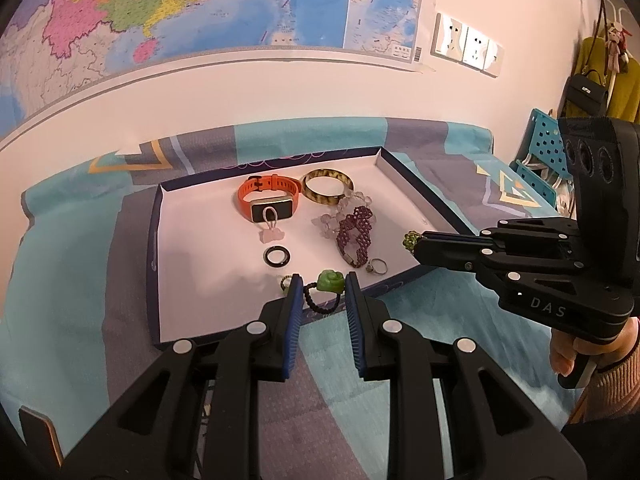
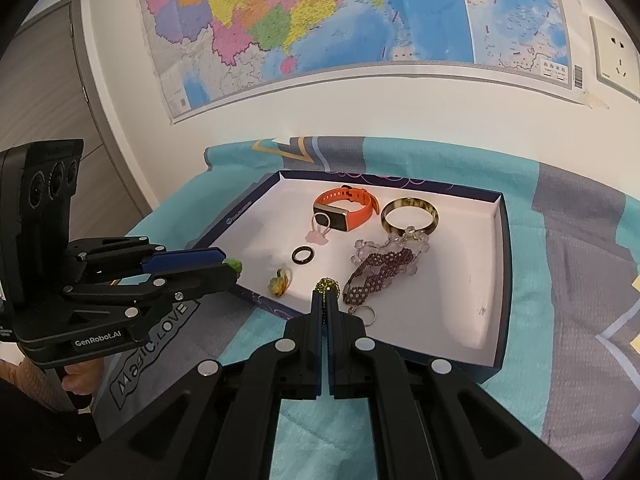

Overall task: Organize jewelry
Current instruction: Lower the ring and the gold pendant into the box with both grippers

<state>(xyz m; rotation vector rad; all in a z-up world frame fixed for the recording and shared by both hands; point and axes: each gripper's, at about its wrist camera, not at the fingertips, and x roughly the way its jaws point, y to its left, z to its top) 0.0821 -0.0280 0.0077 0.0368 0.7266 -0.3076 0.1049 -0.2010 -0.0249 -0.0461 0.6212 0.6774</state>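
Green jade, carved like a rose (image 1: 330, 281), is seen between the blue pads of the left gripper (image 1: 320, 282), strung on a black beaded cord (image 1: 320, 307) whose loop hangs toward the camera; the jaws stand apart on either side of the carving, and whether the pads actually press it cannot be told; in the right wrist view the same carving shows at that gripper's tip, over the near-left rim of the tray. The right gripper (image 2: 327, 294) is closed on a yellow-green beaded piece (image 2: 326, 283), of which a small cluster protrudes at the fingertips while a dark strand runs back between the jaws, so its long axis lies along the fingers, pointing into the tray. A shallow white tray with a dark blue rim (image 2: 502, 240) is laid on a teal and grey patterned cloth (image 2: 580, 280). Inside it an orange smart band (image 2: 346, 210) is set on edge at the back, its long axis running left to right; beside it a mottled bangle (image 2: 410, 216) lies flat; a clear bead strand (image 2: 394, 242) and a purple woven bracelet (image 2: 378, 270) stretch diagonally toward the near edge, where a silver ring (image 2: 365, 315) rests. A black ring (image 2: 303, 255) and a small amber piece (image 2: 280, 282) lie apart on the white floor.
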